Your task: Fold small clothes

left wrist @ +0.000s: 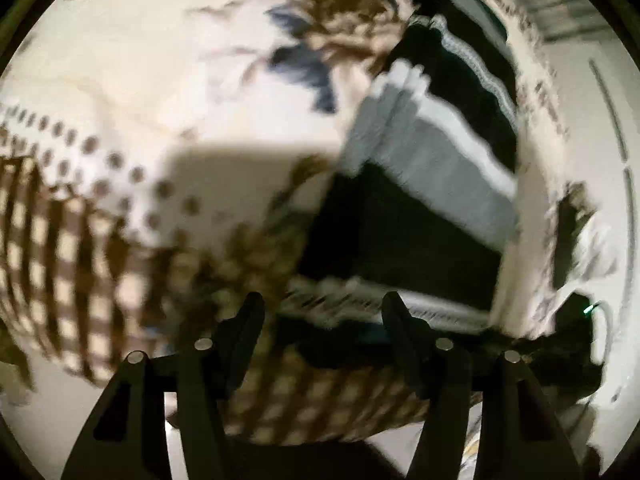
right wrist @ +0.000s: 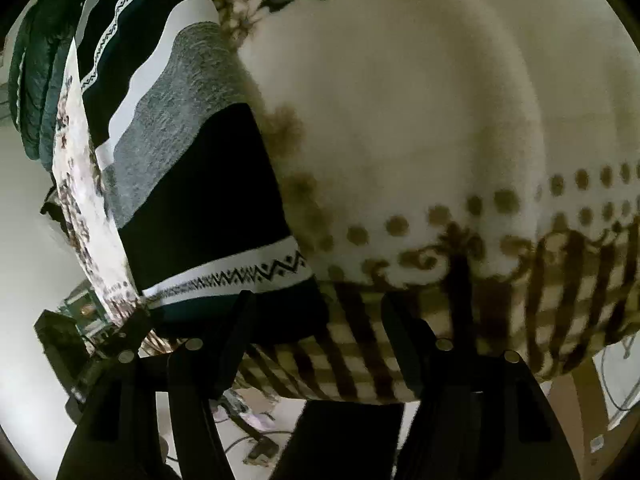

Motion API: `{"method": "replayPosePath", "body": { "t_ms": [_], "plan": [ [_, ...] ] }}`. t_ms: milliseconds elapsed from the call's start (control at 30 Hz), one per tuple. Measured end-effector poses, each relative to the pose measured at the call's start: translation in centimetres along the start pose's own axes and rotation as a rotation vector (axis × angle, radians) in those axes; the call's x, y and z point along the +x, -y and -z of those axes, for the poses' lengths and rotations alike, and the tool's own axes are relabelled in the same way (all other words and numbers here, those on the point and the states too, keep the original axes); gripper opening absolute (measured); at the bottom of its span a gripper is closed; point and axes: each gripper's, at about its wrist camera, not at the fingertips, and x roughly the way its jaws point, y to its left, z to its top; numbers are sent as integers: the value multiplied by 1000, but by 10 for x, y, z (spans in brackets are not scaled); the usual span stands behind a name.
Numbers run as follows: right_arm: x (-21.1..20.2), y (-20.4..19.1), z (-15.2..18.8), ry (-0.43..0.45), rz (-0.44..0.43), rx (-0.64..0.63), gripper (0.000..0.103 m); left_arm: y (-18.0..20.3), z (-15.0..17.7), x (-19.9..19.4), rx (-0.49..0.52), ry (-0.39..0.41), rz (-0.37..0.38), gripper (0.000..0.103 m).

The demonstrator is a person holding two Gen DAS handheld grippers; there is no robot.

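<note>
A cream floral blanket [right wrist: 420, 100] bears the striped garment [right wrist: 200, 184]; both grippers' fingers [left wrist: 256, 320] stand apart, empty.

Cream blanket [right wrist: 420, 100] with brown dots, checks and dark leaf print; white floor [right wrist: 24, 280] beyond its edge

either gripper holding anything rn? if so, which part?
Nothing held. Left gripper and right gripper both have open jaws with nothing between the fingertips, above the hem end of the striped knit garment lying on the patterned blanket.
</note>
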Motion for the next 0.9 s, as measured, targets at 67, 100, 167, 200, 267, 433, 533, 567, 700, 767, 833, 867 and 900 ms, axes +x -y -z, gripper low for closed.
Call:
{"method": "replayPosePath", "body": {
  "t_ms": [67, 100, 167, 200, 267, 433, 533, 567, 700, 767, 833, 867, 900],
  "plan": [
    [4, -1, -2, 3, -32, 8, 67, 6, -5, 11, 3, -5, 11, 59],
    [7, -2, -4, 2, -43, 6, 67, 11, -8, 18, 7, -9, 15, 59],
    [16, -5, -8, -1, -52, -4, 67, 17, -7, 33, 32, -7, 15, 53],
    [20, -6, -10, -2, -51, -8, 67, 19, -6, 36, 46, 3, 9, 23],
    [29, -11, -13, -3, -47, -21, 62, 14, 4, 32, 66, 28, -7, 6],
    [19, -29, 0, 58, -70, -84, 13, 10, 16, 0, 118, 108, 13, 5],
    [17, -40, 13, 73, -32, -146, 12, -4, 16, 9, 115, 75, -13, 5],
    [21, -38, 13, 66, -10, -145, 12, -9, 16, 15, 109, 58, -13, 5],
    [39, -40, 7, 34, 14, -137, 16, -14, 10, 15, 77, 25, 34, 13],
    [39, -43, 3, 19, 6, -132, 29, -16, 9, 7, 75, 21, 41, 37],
    [34, -36, 1, 4, -19, -113, 52, -19, 11, 3, 67, 45, 89, 59],
    [31, -34, 1, 9, -38, -98, 54, -23, 10, 4, 61, 51, 110, 64],
    [28, -29, 0, 16, -56, -83, 55, -23, 7, 8, 53, 49, 118, 64]
  ]
}}
